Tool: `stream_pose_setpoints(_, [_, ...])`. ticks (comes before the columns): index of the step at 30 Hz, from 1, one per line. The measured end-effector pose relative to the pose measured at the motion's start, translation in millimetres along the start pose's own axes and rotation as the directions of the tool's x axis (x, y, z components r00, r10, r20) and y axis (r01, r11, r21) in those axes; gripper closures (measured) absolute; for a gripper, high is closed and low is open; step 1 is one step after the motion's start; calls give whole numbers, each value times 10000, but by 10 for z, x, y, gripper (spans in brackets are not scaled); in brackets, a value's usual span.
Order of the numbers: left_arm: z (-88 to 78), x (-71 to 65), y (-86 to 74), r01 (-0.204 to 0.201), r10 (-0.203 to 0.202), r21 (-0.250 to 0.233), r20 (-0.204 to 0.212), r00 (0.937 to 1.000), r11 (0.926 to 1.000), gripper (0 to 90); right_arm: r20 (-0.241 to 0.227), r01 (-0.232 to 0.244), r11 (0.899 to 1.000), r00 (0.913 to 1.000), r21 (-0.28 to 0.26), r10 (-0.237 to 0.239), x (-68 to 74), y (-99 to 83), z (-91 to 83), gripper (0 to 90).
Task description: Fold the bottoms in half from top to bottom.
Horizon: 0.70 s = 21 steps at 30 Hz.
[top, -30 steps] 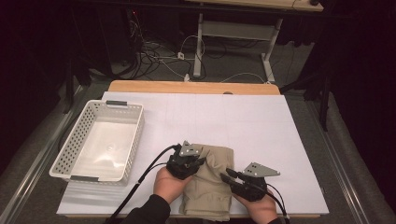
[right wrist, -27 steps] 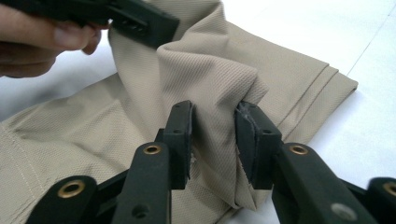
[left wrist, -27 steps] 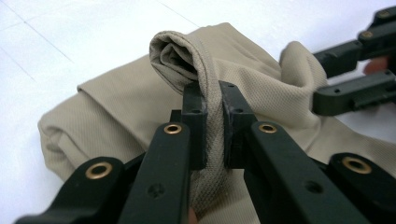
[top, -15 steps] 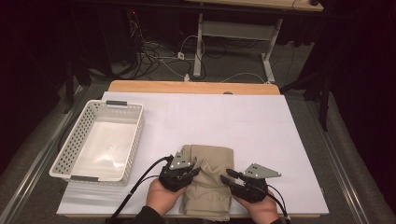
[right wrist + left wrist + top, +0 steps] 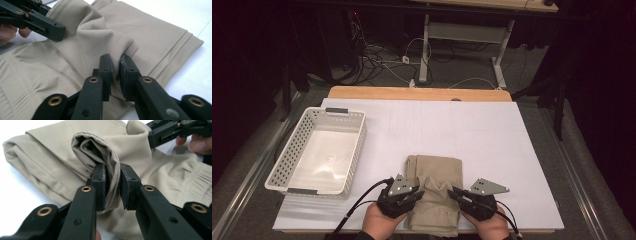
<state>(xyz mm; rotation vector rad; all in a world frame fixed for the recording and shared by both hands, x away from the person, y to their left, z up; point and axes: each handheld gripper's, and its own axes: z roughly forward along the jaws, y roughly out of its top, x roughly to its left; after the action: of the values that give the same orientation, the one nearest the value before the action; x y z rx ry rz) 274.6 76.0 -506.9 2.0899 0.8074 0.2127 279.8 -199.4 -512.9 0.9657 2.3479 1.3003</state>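
Lengthwise, the folded beige garment [image 5: 435, 195] is laid pointing away from the table's near edge. Its fine ribbed knit is pinched in raised folds by the left gripper [image 5: 113, 186] and right gripper [image 5: 116, 72].

High view: I look forward and down from above the near edge of the white table [image 5: 492, 130], far off.
Left gripper view: close on the beige folded garment [image 5: 57, 157], looking along its jaws.
Right gripper view: close, facing the opposite way.
Shared: all three show that garment.
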Motion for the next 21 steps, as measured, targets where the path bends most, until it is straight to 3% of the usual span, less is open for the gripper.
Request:
stream_pose_setpoints(5, [-63, -15, -38, -11, 11, 118, 11, 10000, 9999, 729, 135, 221, 9997, 9997, -102, -219, 46, -28, -101, 817])
stream_pose_setpoints(10, [-115, -47, -108, -94, 92, 156, 94, 9999, 9998, 663, 197, 242, 9996, 9995, -151, -239, 70, -108, -216, 785])
stream_pose_setpoints(21, [-209, -159, -263, 57, -54, -103, 268, 9996, 9999, 596, 217, 320, 9995, 9993, 68, -321, 231, -235, -372, 723])
